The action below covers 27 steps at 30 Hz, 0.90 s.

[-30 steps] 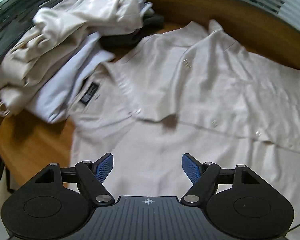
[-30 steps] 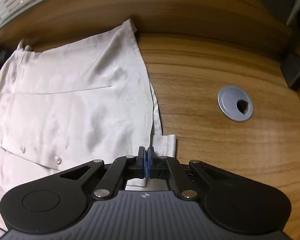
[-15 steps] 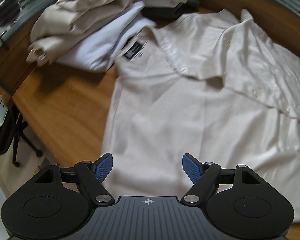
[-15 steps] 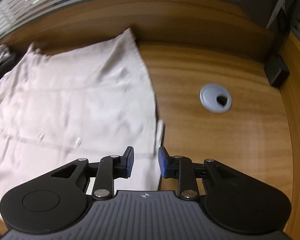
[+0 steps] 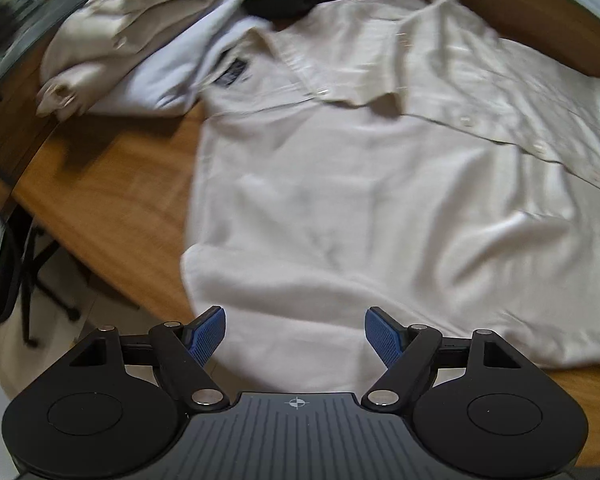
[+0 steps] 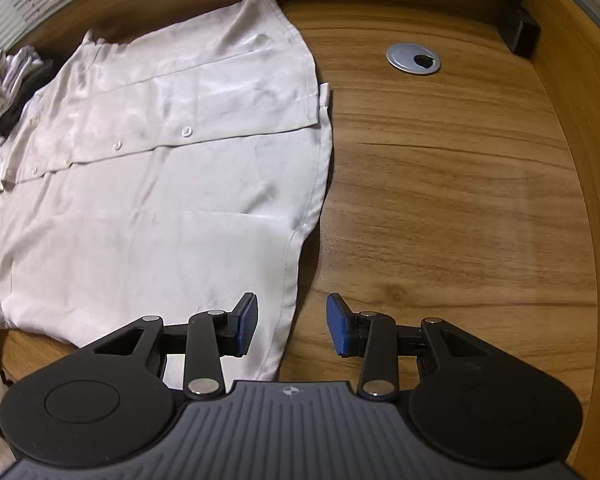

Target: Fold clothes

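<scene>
A: Where is the cream shirt (image 5: 380,184) seen?

B: It is spread flat on the wooden bench (image 6: 452,184), filling the centre and right of the left wrist view; a pile of clothes (image 5: 140,40) is heaped at upper left.

A: And the jaws?

B: The left gripper (image 5: 294,334) is held spread wide above the cloth, with nothing pinched. The right gripper (image 6: 292,330) has just been opening; the shirt's hem lies below its jaws, unpinched.
</scene>
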Motion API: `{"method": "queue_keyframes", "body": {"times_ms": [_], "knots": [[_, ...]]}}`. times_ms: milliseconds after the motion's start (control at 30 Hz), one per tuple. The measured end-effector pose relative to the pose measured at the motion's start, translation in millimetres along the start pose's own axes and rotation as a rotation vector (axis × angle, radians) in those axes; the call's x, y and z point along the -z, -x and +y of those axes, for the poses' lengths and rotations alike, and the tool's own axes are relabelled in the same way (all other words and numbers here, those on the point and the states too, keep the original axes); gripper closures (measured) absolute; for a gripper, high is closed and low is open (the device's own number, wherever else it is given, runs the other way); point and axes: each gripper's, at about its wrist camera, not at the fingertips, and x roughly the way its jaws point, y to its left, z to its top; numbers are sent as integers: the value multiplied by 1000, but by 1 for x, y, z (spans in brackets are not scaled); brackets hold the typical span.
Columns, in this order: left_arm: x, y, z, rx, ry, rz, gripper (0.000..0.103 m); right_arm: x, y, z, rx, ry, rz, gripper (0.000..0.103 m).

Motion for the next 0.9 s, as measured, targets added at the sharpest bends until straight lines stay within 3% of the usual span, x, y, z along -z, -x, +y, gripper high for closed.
{"method": "queue_keyframes", "body": {"times_ms": [133, 233, 400, 567, 800, 833, 900], "knots": [[0, 10, -15, 37, -47, -28, 24, -23, 0, -8, -1, -12, -36, 60], [3, 22, -21, 66, -22, -46, 24, -57, -8, -15, -9, 2, -56, 60], [15, 52, -32, 87, 92, -74, 24, -121, -32, -22, -31, 74, -70, 55], [32, 81, -42, 85, 220, -121, 20, -172, -79, -13, -31, 208, -8, 53], [54, 99, -61, 57, 362, -165, 20, -204, -113, 11, -30, 352, -17, 50], [58, 99, -64, 53, 377, -163, 20, -204, -114, 16, -27, 381, -22, 51], [65, 99, -68, 46, 398, -154, 20, -201, -115, 27, -13, 452, -37, 66]]}}
